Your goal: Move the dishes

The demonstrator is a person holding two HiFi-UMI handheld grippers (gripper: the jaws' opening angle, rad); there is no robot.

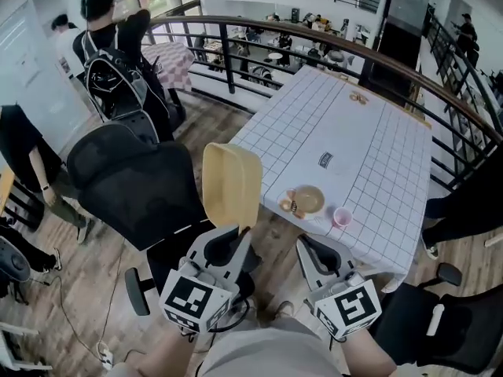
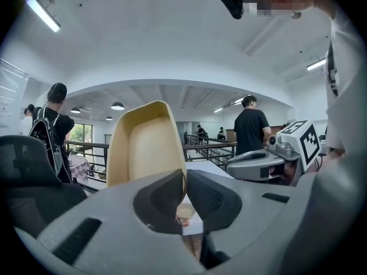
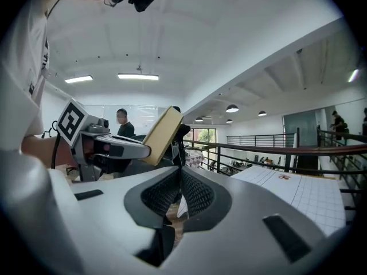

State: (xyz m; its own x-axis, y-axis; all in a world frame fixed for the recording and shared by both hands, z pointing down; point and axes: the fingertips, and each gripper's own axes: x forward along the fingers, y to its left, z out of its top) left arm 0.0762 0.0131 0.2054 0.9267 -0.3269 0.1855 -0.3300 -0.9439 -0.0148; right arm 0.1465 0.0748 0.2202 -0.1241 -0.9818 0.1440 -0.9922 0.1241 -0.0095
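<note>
Left gripper (image 2: 184, 179): jaws clenched on the lower rim of the tan dish (image 2: 146, 145), which stands upright above the fingers, held by that one edge only. Right gripper (image 3: 179, 179): jaws pressed together, nothing between them. Ahead of both, the checked table (image 1: 346, 148) carries a brown bowl (image 1: 308, 199) and a pink cup (image 1: 343, 217) near its close edge.

Risk: the narrow edge grip may let the dish pivot or slip. Setting it down could knock the cup off.
</note>
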